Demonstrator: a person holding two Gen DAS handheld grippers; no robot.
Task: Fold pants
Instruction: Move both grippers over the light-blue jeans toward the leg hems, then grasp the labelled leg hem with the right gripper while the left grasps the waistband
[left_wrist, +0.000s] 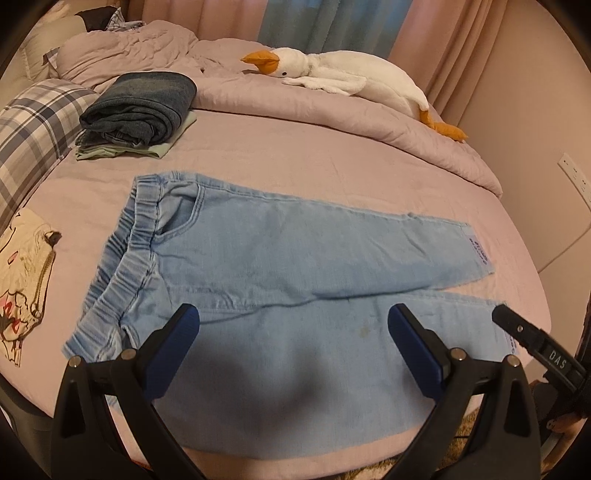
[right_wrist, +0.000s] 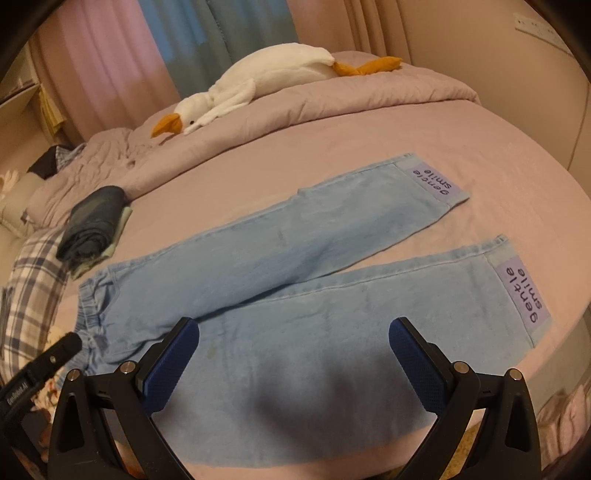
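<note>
Light blue pants (left_wrist: 280, 258) lie flat on the pink bed, waistband (left_wrist: 125, 254) to the left, two legs spread to the right. In the right wrist view the pants (right_wrist: 295, 266) show lilac cuff patches (right_wrist: 436, 181) reading "gentle smile". My left gripper (left_wrist: 293, 317) hovers open above the near leg, close to the waist end, holding nothing. My right gripper (right_wrist: 293, 328) is open too, over the near leg's middle, with empty jaws. The right gripper's finger (left_wrist: 517, 328) shows at the left view's right edge by the near cuff.
A folded dark blue garment (left_wrist: 144, 107) sits on a pale green one at the back left. A white plush goose (left_wrist: 343, 74) lies on the bunched pink duvet (left_wrist: 332, 110). A plaid pillow (left_wrist: 33, 125) and a printed cream item (left_wrist: 22, 280) lie left.
</note>
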